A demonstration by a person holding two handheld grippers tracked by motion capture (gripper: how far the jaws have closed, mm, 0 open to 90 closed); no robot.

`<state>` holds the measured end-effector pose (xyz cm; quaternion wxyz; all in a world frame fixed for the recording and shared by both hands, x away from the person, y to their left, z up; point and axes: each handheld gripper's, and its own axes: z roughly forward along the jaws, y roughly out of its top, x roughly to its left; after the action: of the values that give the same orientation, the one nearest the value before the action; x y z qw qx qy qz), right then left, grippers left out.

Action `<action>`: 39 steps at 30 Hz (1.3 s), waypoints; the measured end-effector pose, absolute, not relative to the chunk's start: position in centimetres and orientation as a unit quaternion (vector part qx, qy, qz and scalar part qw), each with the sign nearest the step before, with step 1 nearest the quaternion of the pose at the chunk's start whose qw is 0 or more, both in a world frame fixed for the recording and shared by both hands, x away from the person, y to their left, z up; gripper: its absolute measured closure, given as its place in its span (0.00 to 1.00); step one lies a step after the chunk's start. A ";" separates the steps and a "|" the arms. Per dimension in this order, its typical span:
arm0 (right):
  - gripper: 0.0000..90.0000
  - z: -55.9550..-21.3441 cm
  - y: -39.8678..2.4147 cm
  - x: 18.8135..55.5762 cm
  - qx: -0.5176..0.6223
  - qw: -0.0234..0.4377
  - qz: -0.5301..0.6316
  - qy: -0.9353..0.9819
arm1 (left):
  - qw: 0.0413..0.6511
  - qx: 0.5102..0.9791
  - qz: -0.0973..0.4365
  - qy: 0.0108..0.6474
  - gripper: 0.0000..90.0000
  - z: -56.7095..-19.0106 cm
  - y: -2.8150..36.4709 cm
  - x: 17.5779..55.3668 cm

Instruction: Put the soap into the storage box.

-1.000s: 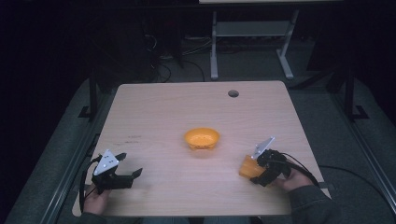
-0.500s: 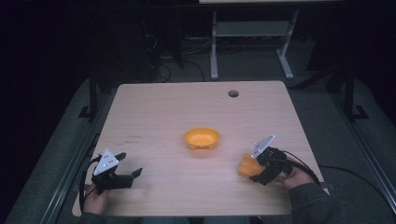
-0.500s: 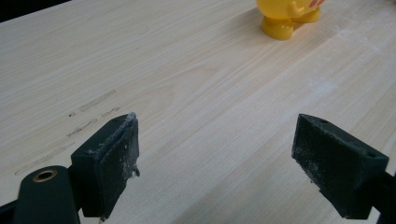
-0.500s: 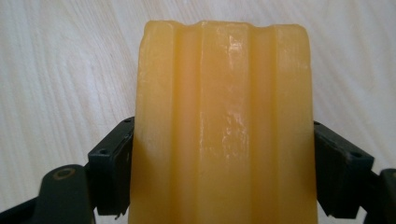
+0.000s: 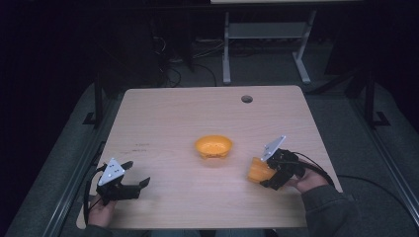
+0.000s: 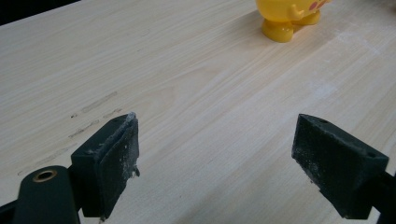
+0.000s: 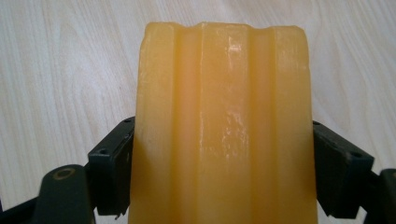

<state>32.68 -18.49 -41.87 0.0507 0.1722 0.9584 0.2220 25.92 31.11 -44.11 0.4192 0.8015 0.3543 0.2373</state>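
An orange bowl [image 5: 213,146] stands near the middle of the wooden table [image 5: 188,113]; its yellow-orange foot [image 6: 285,18] shows at the top of the left gripper view. My right gripper [image 5: 265,173] at the table's right front is shut on an orange ridged cup [image 5: 258,170]. In the right gripper view the cup [image 7: 224,126] sits between both black pads [image 7: 112,170], its ribbed side facing the camera. My left gripper [image 5: 136,177] rests at the left front, open, with bare wood between its fingers [image 6: 109,161].
A round cable hole [image 5: 246,98] sits near the table's far right edge. Faint pencil-like marks [image 6: 88,116] lie on the wood ahead of the left gripper. Beyond the table stand a white metal frame [image 5: 267,44] and cables on a dark floor.
The right gripper with the cup has shifted slightly left and toward me. The left gripper has stayed in place.
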 end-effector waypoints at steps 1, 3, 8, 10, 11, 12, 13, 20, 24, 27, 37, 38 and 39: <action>0.23 -41.7 -18.3 32.9 0.169 0.050 0.225 0.958 | 0.421 0.800 0.238 0.355 0.16 -44.1 31.1 25.9; 0.23 -41.6 -18.1 33.1 0.165 0.051 0.226 0.959 | 0.422 0.799 0.238 0.356 0.16 -44.1 31.1 25.9; 0.23 -41.1 -17.6 33.7 0.159 0.053 0.227 0.959 | 0.422 0.799 0.238 0.356 0.16 -44.1 31.2 25.9; 0.23 -40.9 -17.5 34.0 0.155 0.051 0.228 0.960 | 0.423 0.799 0.238 0.355 0.16 -44.1 31.1 25.9; 0.23 -40.8 -17.4 34.1 0.156 0.051 0.226 0.960 | 0.422 0.799 0.238 0.356 0.16 -44.1 31.1 25.9; 0.23 -40.7 -17.2 34.2 0.154 0.051 0.224 0.961 | 0.422 0.799 0.237 0.356 0.16 -44.1 31.1 25.9; 0.23 -40.7 -17.1 34.3 0.152 0.052 0.224 0.961 | 0.422 0.799 0.237 0.356 0.16 -44.1 31.1 25.9; 0.23 -40.2 -16.4 35.2 0.149 0.049 0.227 0.961 | 0.423 0.798 0.238 0.357 0.16 -44.1 31.2 25.9; 0.23 -39.8 -16.0 35.7 0.143 0.050 0.230 0.961 | 0.423 0.799 0.238 0.356 0.16 -44.1 31.2 25.9; 0.23 -39.6 -15.7 36.1 0.141 0.047 0.235 0.961 | 0.423 0.798 0.239 0.357 0.16 -44.0 31.2 25.9; 0.23 -38.9 -14.9 37.0 0.135 0.048 0.237 0.961 | 0.424 0.798 0.238 0.357 0.16 -44.0 31.2 25.9; 0.23 -38.9 -14.9 37.0 0.135 0.048 0.237 0.961 | 0.424 0.798 0.238 0.357 0.16 -44.0 31.2 25.9; 0.23 -38.9 -14.8 37.0 0.134 0.049 0.236 0.961 | 0.423 0.798 0.238 0.356 0.16 -44.0 31.2 25.9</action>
<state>37.01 -14.77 -38.90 0.0494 0.1336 0.9612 0.2363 25.94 31.22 -44.04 0.4231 0.7985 0.3559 0.2382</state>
